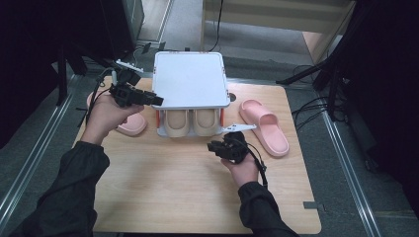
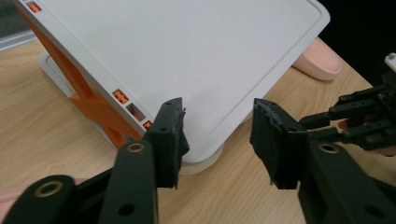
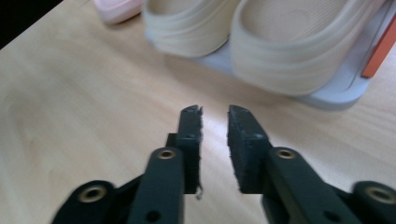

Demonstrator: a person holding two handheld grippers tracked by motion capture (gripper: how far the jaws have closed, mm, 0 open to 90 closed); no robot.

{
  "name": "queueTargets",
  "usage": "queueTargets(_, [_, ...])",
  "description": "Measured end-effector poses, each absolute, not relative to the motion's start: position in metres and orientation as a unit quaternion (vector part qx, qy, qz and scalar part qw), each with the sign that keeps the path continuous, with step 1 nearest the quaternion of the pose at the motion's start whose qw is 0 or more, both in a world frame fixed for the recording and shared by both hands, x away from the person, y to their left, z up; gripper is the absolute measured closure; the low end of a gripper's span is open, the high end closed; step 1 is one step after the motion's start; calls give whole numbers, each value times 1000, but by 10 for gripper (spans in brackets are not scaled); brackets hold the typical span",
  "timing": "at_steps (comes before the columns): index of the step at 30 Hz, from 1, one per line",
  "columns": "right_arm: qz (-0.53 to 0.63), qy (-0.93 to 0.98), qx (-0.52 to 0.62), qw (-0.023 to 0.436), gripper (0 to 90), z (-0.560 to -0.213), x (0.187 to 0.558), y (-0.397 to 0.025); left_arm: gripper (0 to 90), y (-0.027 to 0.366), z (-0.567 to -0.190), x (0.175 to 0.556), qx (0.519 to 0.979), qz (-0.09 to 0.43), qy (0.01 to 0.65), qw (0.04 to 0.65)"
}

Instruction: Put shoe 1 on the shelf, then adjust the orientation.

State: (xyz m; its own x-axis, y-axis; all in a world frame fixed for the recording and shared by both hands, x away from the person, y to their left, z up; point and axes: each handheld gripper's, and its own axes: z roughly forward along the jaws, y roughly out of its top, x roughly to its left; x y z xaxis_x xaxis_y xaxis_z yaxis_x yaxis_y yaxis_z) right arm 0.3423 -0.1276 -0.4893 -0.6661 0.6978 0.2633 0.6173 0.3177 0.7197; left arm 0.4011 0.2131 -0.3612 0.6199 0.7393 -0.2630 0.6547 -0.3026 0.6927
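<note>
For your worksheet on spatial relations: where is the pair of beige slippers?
In the high view, the beige slippers sit side by side on the white rack's lower shelf, mid-table.

The person is wearing dark, long sleeves that are covering both forearms to the wrists at the bottom of the high view. The left gripper (image 1: 157, 100), at the upper left of that frame, and the right gripper (image 1: 211, 145), near the centre, are both showing black, boxy bodies with black cables trailing off and pale grey plates on top. In the gripper views, the jaws are showing rough black pads and brass-coloured rivets.
</note>
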Motion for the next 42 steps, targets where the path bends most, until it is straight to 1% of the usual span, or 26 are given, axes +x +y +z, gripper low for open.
queueTargets(2, [429,817,384,42,636,-487,335,-132,491,214,-360,399,805,56,431,405])
queueTargets(3, [429,817,384,42,636,-487,335,-132,491,216,-358,397,804,59,430,407])
queueTargets(4, [433,822,368,44,566,-485,327,-137,436,219,-357,395,802,62,435,405])
queueTargets(6, [433,823,365,44,517,-484,321,-141,412,223,-355,393,800,61,442,401])
queueTargets(9, [434,824,361,46,492,-484,314,-146,398,228,-355,390,797,62,448,400])
queueTargets(10, [438,824,358,34,470,-484,310,-151,392,233,-354,388,795,59,452,401])
queueTargets(11, [438,824,358,34,470,-484,310,-151,390,233,-354,388,795,59,452,401])
queueTargets(12, [439,828,347,24,442,-483,305,-157,389,237,-353,385,791,58,455,404])
queueTargets(14, [442,828,345,15,425,-481,302,-161,387,240,-353,383,790,58,457,404])
queueTargets(20, [454,820,349,-2,422,-477,296,-177,372,253,-359,376,783,65,468,404])
queueTargets(24, [435,829,351,10,449,-486,299,-182,372,263,-373,373,774,55,481,407])
queueTargets(27, [444,822,357,1,449,-487,307,-182,369,265,-377,372,775,60,483,402])
queueTargets(32, [447,821,354,1,448,-484,312,-179,372,270,-391,372,774,65,484,402])
queueTargets(34, [443,826,349,15,449,-483,313,-176,377,277,-402,375,766,52,493,409])
queueTargets(37, [439,833,332,46,458,-479,314,-173,406,285,-416,379,766,47,490,414])
queueTargets(41, [442,830,336,51,462,-478,315,-174,458,292,-427,383,766,61,503,396])
queueTargets(42, [443,828,339,52,463,-477,315,-175,484,296,-434,385,761,66,512,394])
